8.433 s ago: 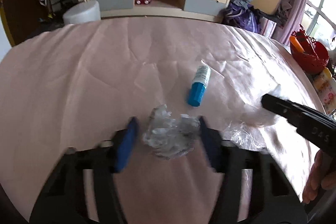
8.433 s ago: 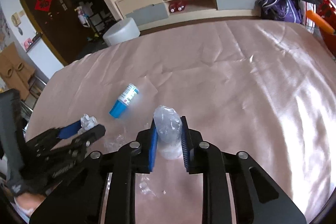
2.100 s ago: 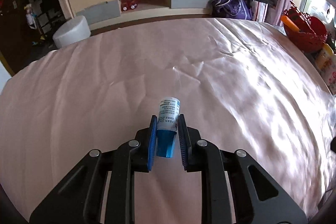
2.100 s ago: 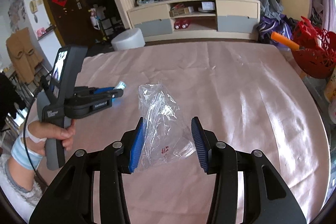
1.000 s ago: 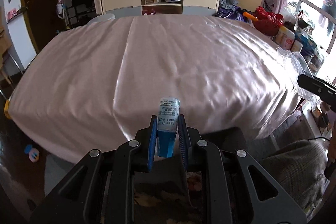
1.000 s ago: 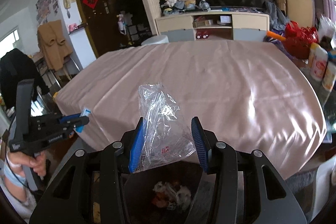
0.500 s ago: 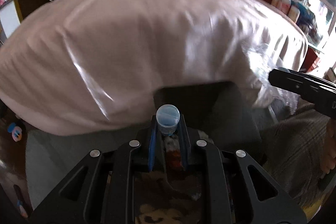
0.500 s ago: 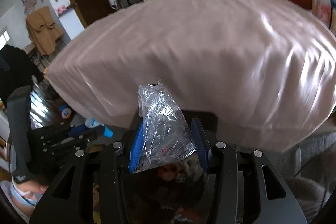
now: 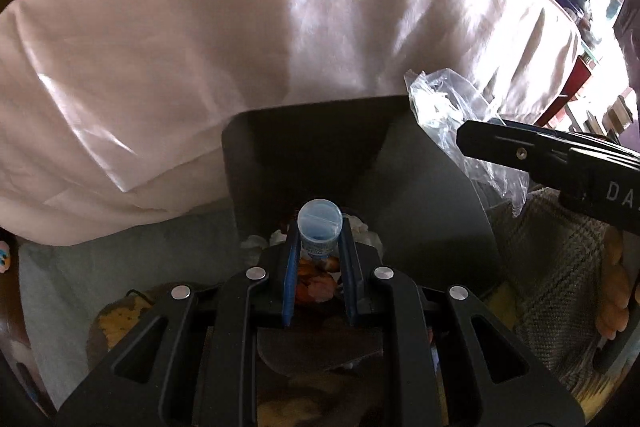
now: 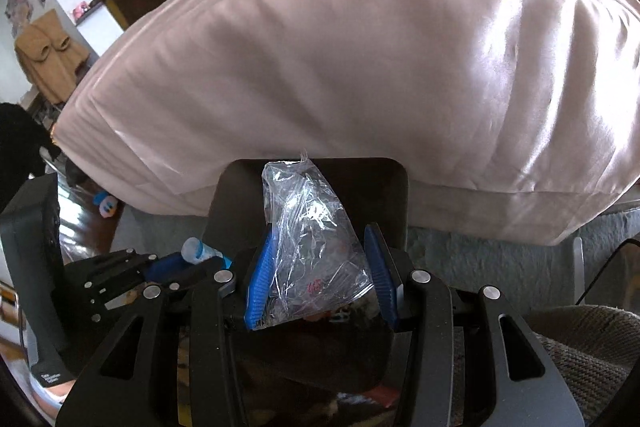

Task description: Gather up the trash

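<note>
Both pieces of trash have come off the table since a couple of seconds ago and now hang over the open bin [image 9: 432, 187] in front of it. The little bottle [image 9: 319, 227] sits upright in my left gripper [image 9: 318, 267], fingers closed on its sides just below the rounded end that faces the camera. I judge it light and rigid, with smooth plastic walls that could slip, so a pinch across the middle of the body suits it.

The clear plastic bag [image 10: 312, 243] lies between the blue pads of my right gripper [image 10: 320, 279]. Those fingers stand fairly wide, and I cannot tell whether they truly pinch the film or it merely clings to the left pad [image 10: 260, 279]. It is nearly weightless, soft and crinkly; it will crumple anywhere it is squeezed, and may stick rather than drop.

Below both grippers I can see crumpled scraps already in the bin. Behind it the pink tablecloth [image 10: 360, 47] hangs down over the table edge.
</note>
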The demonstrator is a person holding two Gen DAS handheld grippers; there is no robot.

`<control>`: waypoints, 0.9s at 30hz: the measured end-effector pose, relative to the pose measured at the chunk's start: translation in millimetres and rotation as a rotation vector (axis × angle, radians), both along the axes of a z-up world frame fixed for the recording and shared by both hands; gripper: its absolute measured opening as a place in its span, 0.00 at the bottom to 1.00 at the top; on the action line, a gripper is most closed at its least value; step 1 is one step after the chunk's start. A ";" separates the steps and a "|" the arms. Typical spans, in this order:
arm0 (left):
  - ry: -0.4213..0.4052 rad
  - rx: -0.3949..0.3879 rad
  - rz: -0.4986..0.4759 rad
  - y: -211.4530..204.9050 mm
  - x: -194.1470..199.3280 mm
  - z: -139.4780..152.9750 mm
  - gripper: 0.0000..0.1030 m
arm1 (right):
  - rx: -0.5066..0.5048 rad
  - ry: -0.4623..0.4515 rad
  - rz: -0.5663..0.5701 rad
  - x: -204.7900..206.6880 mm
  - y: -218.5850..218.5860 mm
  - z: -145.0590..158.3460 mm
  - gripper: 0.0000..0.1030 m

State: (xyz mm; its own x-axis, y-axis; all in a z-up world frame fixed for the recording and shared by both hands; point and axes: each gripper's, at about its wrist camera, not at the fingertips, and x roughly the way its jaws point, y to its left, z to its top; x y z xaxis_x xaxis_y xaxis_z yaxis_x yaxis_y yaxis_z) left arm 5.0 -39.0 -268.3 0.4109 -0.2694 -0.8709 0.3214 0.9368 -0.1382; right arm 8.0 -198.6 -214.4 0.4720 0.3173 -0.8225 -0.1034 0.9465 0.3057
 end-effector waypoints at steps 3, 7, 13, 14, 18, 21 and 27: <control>0.013 -0.006 -0.015 -2.1 3.1 -2.7 0.17 | 0.002 0.010 -0.015 2.3 -0.5 -0.9 0.47; 0.024 -0.023 -0.034 -3.1 3.8 -4.2 0.21 | 0.010 0.023 -0.029 5.4 -0.1 -2.0 0.51; 0.002 -0.010 -0.002 6.3 3.9 1.3 0.53 | 0.006 0.019 -0.057 7.9 -3.0 -2.0 0.72; -0.003 -0.008 0.006 9.3 4.1 3.3 0.57 | 0.005 0.016 -0.068 7.9 -5.2 -1.9 0.74; -0.050 0.020 0.043 25.8 5.1 17.1 0.73 | 0.010 -0.033 -0.099 6.4 -12.6 8.4 0.89; -0.121 0.035 0.089 40.8 8.3 41.7 0.88 | -0.005 -0.089 -0.117 5.5 -17.4 20.8 0.97; -0.214 0.024 0.128 53.4 16.3 86.8 0.92 | -0.086 -0.148 -0.126 6.7 -18.0 43.2 0.97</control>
State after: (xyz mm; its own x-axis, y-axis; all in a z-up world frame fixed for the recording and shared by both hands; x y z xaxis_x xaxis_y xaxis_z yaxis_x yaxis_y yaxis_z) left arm 21.2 14.4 -181.5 0.6162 -0.1840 -0.7658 0.2199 0.9739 -0.0571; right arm 14.7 -216.6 -171.1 0.6211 0.1797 -0.7629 -0.0200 0.9767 0.2137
